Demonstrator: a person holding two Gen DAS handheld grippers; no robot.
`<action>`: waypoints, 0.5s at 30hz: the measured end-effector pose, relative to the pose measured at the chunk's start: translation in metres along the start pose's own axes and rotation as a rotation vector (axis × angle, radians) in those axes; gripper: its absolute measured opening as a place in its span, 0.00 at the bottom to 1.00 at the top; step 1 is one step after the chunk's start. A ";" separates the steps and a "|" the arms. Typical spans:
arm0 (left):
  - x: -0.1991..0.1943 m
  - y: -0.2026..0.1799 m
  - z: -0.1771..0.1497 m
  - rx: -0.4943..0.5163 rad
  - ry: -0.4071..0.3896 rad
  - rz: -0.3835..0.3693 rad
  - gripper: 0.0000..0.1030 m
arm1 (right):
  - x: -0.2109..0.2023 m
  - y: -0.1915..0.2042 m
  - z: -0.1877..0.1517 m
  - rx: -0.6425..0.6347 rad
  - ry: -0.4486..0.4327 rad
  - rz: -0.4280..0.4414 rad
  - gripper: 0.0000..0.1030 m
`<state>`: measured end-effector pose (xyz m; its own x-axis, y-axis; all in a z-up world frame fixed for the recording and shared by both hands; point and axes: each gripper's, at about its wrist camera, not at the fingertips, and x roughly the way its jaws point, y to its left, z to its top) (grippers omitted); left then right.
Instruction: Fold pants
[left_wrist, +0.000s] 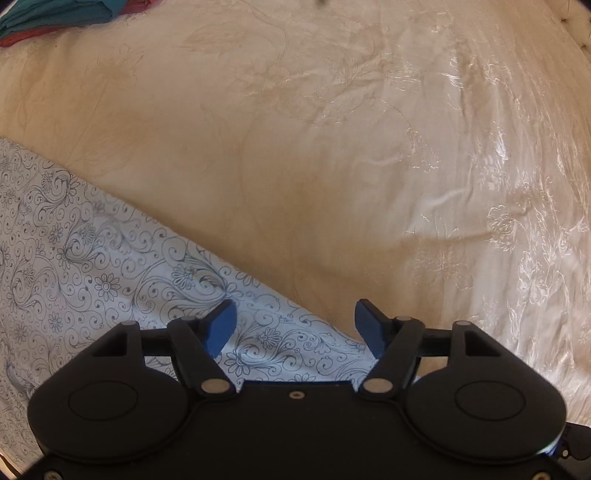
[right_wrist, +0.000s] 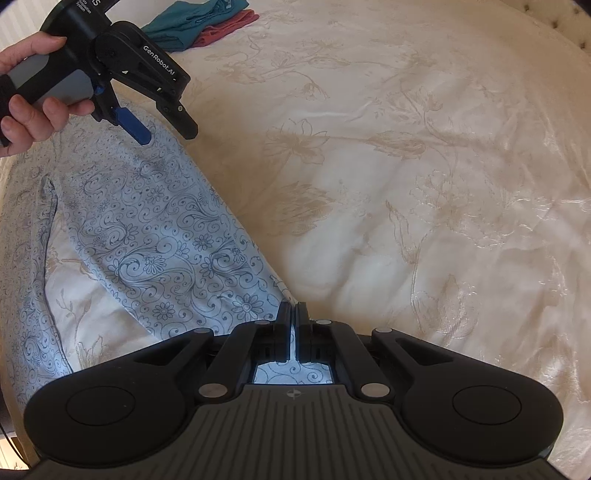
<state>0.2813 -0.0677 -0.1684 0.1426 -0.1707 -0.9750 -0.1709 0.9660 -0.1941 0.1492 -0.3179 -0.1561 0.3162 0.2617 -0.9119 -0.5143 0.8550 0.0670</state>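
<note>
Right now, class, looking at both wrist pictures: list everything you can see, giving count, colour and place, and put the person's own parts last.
Pants: one, pale blue with dark floral scrolls, spread on the bed's left side, one edge pinched in the right gripper.
Bedspread: one, cream with a shiny embroidered flower pattern, under everything.
Folded clothes: a small pile, teal on top of red, at the far left of the bed.
Left gripper: one, black with blue pads, open above the pants' edge, nothing between the pads.
Right gripper: one, black, shut on the pants.
Hand: one in view, gripping the left gripper's handle.
</note>
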 end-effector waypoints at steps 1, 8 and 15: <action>0.002 0.000 0.001 -0.004 -0.003 0.006 0.70 | 0.000 0.001 -0.001 -0.005 0.000 -0.003 0.02; 0.028 -0.008 0.004 0.035 0.049 0.089 0.63 | -0.004 0.007 -0.005 -0.019 -0.009 -0.021 0.02; 0.006 -0.009 -0.014 0.082 0.022 0.105 0.04 | -0.020 0.019 -0.005 0.006 -0.032 -0.071 0.02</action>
<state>0.2697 -0.0802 -0.1738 0.1066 -0.0714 -0.9917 -0.1028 0.9913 -0.0824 0.1295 -0.3093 -0.1386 0.3772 0.2149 -0.9009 -0.4851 0.8744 0.0054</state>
